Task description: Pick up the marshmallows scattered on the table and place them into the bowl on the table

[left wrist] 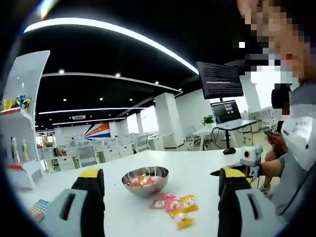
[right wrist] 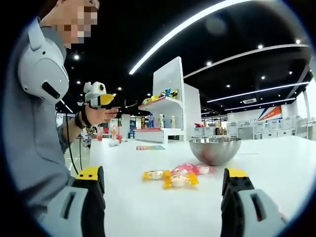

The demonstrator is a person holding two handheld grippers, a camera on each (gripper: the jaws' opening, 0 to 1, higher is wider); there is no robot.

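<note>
I hold both grippers' jaws apart, empty. Marshmallows (left wrist: pixel 174 206) lie on the table (left wrist: pixel 197 173) between my left jaws, bowl (left wrist: pixel 145 180) just beyond, seemingly part-filled. Next: reach, grasp one.

bowl (right wrist: pixel 215 149): polished metal, mirror-glossy, smooth
marshmallows (right wrist: pixel 177 176): in shiny, crinkled clear plastic wrappers
table (right wrist: pixel 148 207): white, smooth, faintly glossy
left claw (left wrist: pixel 160 197): matt grey plastic, black and yellow tips
right claw (right wrist: pixel 165 195): same matt plastic
</note>
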